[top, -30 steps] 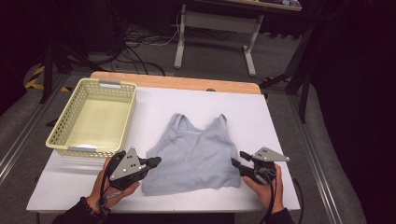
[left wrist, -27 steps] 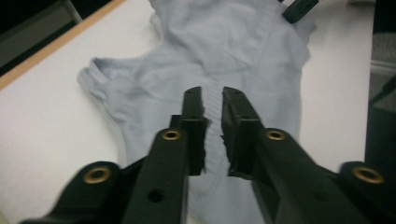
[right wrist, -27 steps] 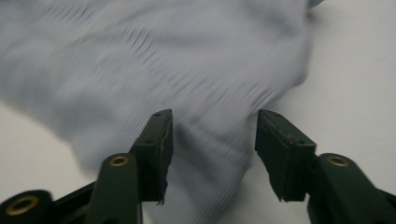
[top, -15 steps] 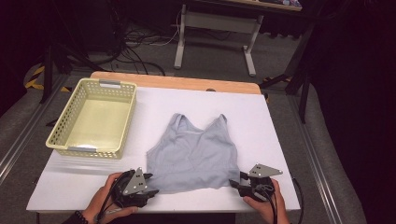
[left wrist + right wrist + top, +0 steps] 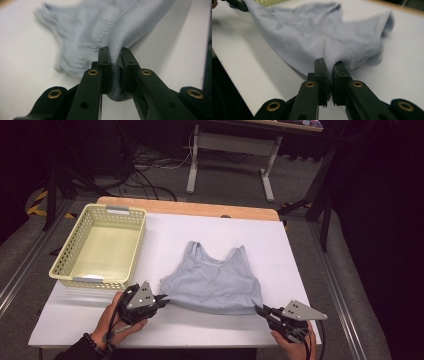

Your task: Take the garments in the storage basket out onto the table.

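A grey sleeveless top (image 5: pixel 212 282) lies flat on the white table (image 5: pixel 225 227), straps pointing away from me. My left gripper (image 5: pixel 162 300) is shut on the hem's left corner, and its jaws have just been closing with ribbed fabric (image 5: pixel 100 25) pinched between the pads, as the left gripper view (image 5: pixel 115 53) shows. My right gripper (image 5: pixel 260 310) is shut on the hem's right corner, and its jaws have also just been closing on cloth (image 5: pixel 307 37), seen in the right gripper view (image 5: pixel 331 63). The hem is stretched between them.
A pale yellow perforated basket (image 5: pixel 75 272) stands at the table's left, with nothing in it but a small white label. A wooden strip (image 5: pixel 190 209) runs along the table's far edge. Beyond it are desk legs (image 5: pixel 192 165) and cables on the dark floor.
Both grippers have gone from beside the hem to gripping its two corners. The right hand has shifted right and the hem is drawn out wider.
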